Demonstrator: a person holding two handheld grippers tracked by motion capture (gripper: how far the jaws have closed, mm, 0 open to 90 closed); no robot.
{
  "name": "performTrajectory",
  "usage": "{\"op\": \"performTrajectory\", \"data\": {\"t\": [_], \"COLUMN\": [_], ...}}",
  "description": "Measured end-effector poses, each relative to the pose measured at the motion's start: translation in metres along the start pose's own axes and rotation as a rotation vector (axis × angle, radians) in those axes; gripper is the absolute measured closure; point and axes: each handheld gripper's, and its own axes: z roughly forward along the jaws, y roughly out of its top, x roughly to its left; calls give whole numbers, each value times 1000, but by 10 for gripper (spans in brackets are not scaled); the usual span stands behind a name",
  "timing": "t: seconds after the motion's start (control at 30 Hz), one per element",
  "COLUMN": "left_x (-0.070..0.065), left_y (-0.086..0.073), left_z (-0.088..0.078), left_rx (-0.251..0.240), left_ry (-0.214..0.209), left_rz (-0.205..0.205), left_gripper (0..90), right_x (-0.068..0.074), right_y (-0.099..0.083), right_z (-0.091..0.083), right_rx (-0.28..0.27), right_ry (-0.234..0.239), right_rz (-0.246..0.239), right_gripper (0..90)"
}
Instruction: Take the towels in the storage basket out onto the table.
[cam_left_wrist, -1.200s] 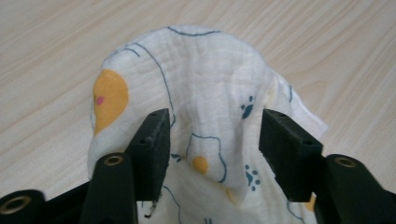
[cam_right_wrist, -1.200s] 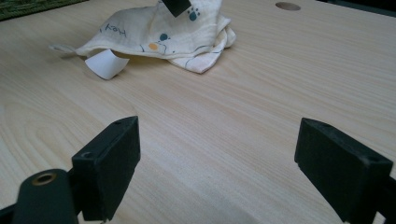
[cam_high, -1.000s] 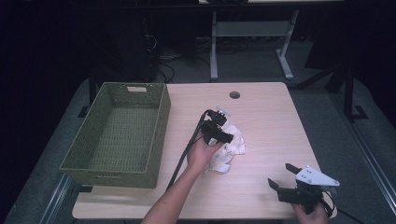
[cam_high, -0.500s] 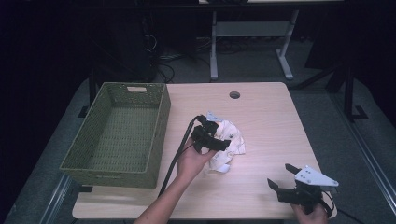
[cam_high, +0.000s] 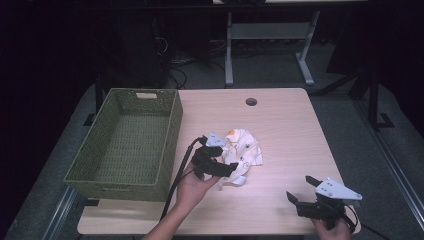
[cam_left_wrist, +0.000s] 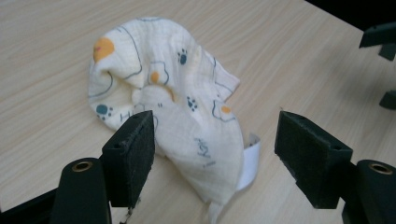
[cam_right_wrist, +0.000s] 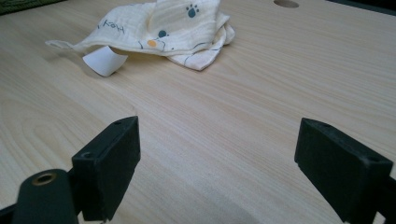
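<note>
The cloth, a crumpled cream piece printed with paws and orange spots, lies on the bench near its middle, just right of the green woven basket. In the left gripper view its long axis runs from the rounded bunched end, far from the camera, to a narrow tail with a white label pointing back toward the jaws. The left hand-held gripper hovers over that tail; its jaws have just been opening and stand wide, with cloth between them but neither pad pressing on it. The right hand-held gripper waits wide open above bare wood, well apart from the cloth.

The risk, as I judge it: closing here could pinch only 1 thin layer or the label, so the bundle would unfold and trail, or slip free before reaching the basket. A low approach could also catch a pad on the bench.
</note>
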Motion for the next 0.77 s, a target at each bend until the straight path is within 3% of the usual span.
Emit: {"op": "performTrajectory", "data": {"t": [0.1, 0.47, 0.63, 0.77], "left_x": [0, -10, -13, -14], "left_y": [-10, -47, -67, -80], "left_z": [-5, -33, -48, -49], "left_rx": [4, 7, -19, -34], "left_ry": [-22, -19, -29, -26], "left_rz": [-13, 31, 32, 23], "left_gripper": [276, 278, 272, 271], "right_x": [0, 2, 3, 1], "right_y": [0, -1, -2, -2], "right_z": [0, 1, 1, 2], "right_rx": [1, 8, 9, 1], "right_ry": [-2, -4, -5, -9], "right_rz": [1, -1, -2, -5], "right_gripper": [139, 138, 138, 138]}}
